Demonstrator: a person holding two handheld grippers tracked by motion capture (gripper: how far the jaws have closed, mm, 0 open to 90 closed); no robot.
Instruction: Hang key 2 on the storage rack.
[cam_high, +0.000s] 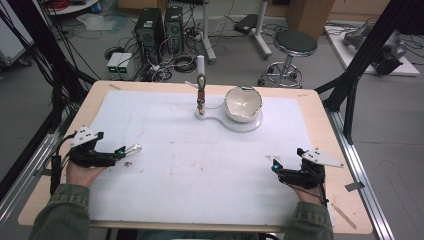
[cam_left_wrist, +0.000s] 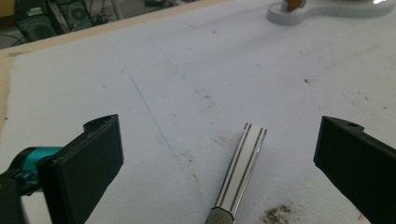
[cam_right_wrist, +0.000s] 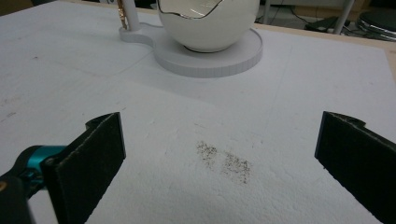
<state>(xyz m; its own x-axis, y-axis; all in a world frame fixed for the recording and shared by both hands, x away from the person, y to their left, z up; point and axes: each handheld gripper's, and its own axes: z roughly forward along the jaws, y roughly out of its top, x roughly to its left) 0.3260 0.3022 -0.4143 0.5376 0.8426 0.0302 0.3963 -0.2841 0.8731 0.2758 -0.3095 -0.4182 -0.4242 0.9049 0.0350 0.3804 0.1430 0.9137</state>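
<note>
High view is showing both grippers resting low on the counter (cam_high: 60, 150), left gripper (cam_high: 122, 151) spreading its jaws around a silver metal tool (cam_left_wrist: 240, 172) lying flat, right gripper (cam_high: 276, 166) gaping on nothing, and an off-centre squeeze is likely risking rolling the slim tool away.

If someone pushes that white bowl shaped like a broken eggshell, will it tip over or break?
The eggshell bowl looks round-bottomed and rests on a small foot on the white stand, so a push would probably rock or tip it. It looks glossy, likely ceramic, so probably slippery and fragile. Its thin jagged rim might chip first.
</note>
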